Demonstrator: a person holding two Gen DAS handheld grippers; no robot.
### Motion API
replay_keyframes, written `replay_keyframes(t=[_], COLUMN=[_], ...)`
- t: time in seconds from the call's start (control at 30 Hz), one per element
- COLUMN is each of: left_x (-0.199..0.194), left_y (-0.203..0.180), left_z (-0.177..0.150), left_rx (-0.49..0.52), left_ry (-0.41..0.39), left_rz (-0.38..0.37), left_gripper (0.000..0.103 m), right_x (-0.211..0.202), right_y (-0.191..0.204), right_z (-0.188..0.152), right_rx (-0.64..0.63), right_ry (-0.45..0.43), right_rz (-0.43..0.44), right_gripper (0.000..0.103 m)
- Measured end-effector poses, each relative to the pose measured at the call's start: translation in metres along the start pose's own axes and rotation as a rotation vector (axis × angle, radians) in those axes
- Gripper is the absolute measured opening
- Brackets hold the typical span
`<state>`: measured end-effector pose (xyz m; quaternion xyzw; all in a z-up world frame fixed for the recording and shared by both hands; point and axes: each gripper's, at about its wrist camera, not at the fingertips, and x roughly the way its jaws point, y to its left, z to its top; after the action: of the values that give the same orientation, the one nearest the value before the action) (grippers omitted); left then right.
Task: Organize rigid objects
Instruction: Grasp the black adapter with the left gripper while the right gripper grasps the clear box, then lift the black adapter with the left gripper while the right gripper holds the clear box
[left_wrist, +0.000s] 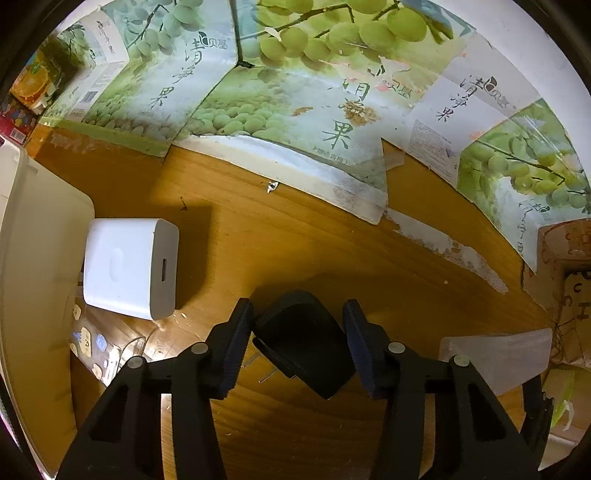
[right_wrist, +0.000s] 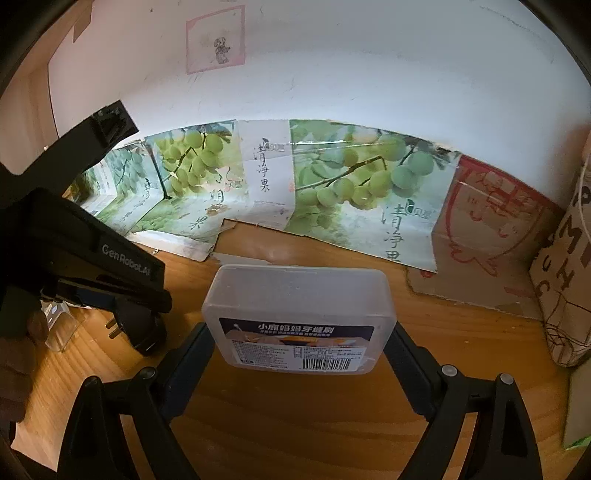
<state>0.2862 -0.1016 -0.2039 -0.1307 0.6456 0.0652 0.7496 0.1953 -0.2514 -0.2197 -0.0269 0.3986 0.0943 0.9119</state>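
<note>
A black charger plug (left_wrist: 306, 350) lies askew on the wooden table (left_wrist: 295, 240), prongs toward the left. My left gripper (left_wrist: 297, 314) points straight down and is shut on it, both pads against its sides. The same plug (right_wrist: 142, 328) shows under the left gripper (right_wrist: 125, 295) in the right wrist view. A white charger cube (left_wrist: 129, 267) sits to the left of it, apart. A translucent plastic box (right_wrist: 299, 317) with a dark label stands on the table. My right gripper (right_wrist: 300, 332) is shut on its two sides.
Printed green-fruit cardboard (left_wrist: 277, 110) lines the wall behind the table. A white container (left_wrist: 37, 240) and a small clear stickered case (left_wrist: 99, 347) sit at the left. A red-printed carton (right_wrist: 491, 221) and a brown paper bag (right_wrist: 565, 277) stand at the right. A hand (right_wrist: 22, 354) holds the left gripper.
</note>
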Motion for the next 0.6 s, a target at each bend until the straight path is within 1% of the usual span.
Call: replay_keyframes(t=[0.2, 0.37, 0.43, 0.53, 0.6], left_x=[-0.002, -0.004, -0.004, -0.006, -0.008], left_y=[0.010, 0.024, 0.029, 0.041, 0.049], left_z=[-0.006, -0.027, -0.036, -0.052, -0.062], left_rx=[-0.001, 0.014, 0.011, 0.001, 0.005], left_ry=[0.034, 0.060, 0.080, 0.122, 0.133], left_rz=[-0.048, -0.071, -0.079, -0.111, -0.118], left_gripper=[0.053, 0.052, 0.051, 0.050, 0.050], right_x=[-0.011, -0.025, -0.031, -0.042, -0.051], right_y=[0.000, 0.003, 0.005, 0.006, 0.009], right_z=[0.001, 0.001, -0.001, -0.004, -0.006], right_rx=[-0.002, -0.011, -0.009, -0.003, -0.009], right_ry=[-0.011, -0.028, -0.028, -0.027, -0.029], right_rz=[-0.012, -0.023, -0.026, -0.025, -0.030], right_gripper=[0.092, 0.092, 0.092, 0.092, 0.092])
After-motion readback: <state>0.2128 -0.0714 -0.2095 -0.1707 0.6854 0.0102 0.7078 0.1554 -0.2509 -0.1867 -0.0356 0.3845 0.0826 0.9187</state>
